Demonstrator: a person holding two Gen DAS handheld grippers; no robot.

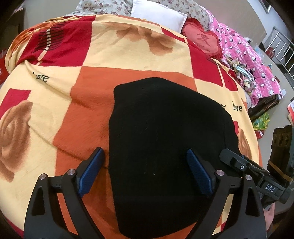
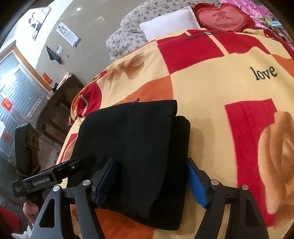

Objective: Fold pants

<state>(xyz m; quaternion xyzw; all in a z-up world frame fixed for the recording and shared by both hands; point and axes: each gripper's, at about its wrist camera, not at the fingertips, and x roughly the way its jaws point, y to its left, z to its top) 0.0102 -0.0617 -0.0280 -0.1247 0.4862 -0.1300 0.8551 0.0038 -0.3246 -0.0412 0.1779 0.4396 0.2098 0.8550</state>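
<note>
The black pants (image 1: 165, 132) lie folded into a compact bundle on a checked red, orange and cream blanket (image 1: 114, 53). My left gripper (image 1: 145, 171) is open just above the bundle's near left edge, one blue pad over the blanket and the other over the cloth. In the right wrist view the pants (image 2: 147, 139) show a ribbed waistband layer on top. My right gripper (image 2: 151, 178) is open too, straddling the bundle's near right part without pinching it. Each view catches the other gripper at its side: a right finger (image 1: 231, 158) and a left finger (image 2: 77, 162).
At the head of the bed lie a white pillow (image 1: 158, 14), a red heart cushion (image 1: 200, 39) and a pink quilt (image 1: 248, 60). A dark wooden table (image 2: 60, 103) stands beside the bed under a window. A person's hand (image 2: 30, 209) holds the left gripper's handle.
</note>
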